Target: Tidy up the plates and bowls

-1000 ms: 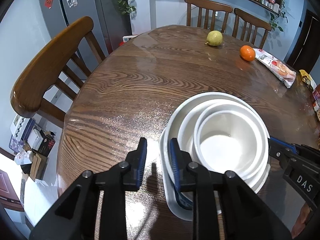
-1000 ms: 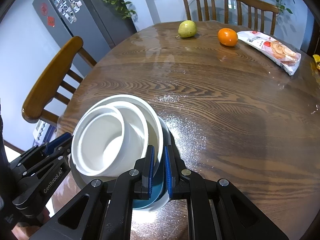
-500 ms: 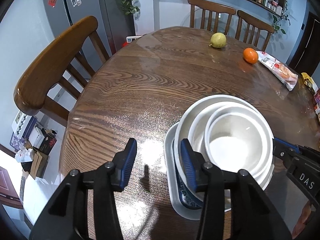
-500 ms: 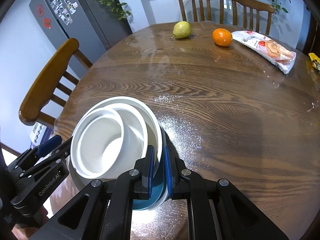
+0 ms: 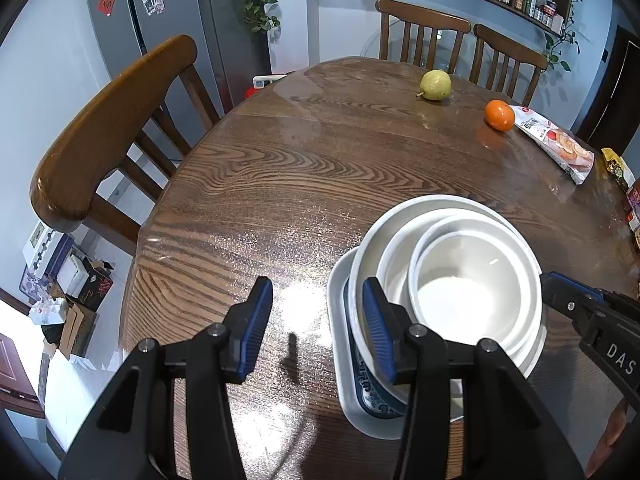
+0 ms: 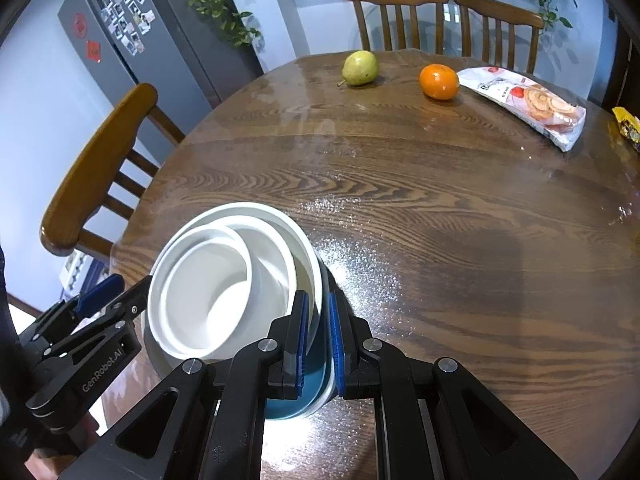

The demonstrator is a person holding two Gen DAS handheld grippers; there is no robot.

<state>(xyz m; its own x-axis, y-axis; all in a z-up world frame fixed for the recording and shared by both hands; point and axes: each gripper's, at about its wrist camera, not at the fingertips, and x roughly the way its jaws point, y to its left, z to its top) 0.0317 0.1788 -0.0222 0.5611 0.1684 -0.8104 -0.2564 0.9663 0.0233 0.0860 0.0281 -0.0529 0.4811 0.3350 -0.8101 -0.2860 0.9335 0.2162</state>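
Stack of crockery (image 5: 448, 292) sits near the table's close edge: two white bowls nested in a bigger white bowl, all on a plate with a blue patterned rim (image 5: 372, 388), and under that a pale tray-like plate (image 5: 340, 344). In the right wrist view the whole pile looks tipped up a bit toward the left side, though the fisheye makes that hard to swear to.

The thing that matters most: the right gripper (image 6: 318, 344) is the one actually on it. Its blue pads are pressed nearly together with the rim of the blue plate (image 6: 316, 364) pinched between them, on the stack's right edge, so the stack lies straight ahead and slightly left of those fingers.

The left gripper (image 5: 316, 324) is spread wide, holding nothing. One pad is just beside the big bowl's left wall, the other hangs over bare table (image 5: 280, 184), so the stack is off to its right, not between its jaws.

My guess is the right side carries the load for whatever slide or lift comes next, and the left needs to shift rightward to help.

Pear (image 5: 435, 85), orange (image 5: 499, 115) and snack bag (image 5: 560, 144) are well apart at the far side.
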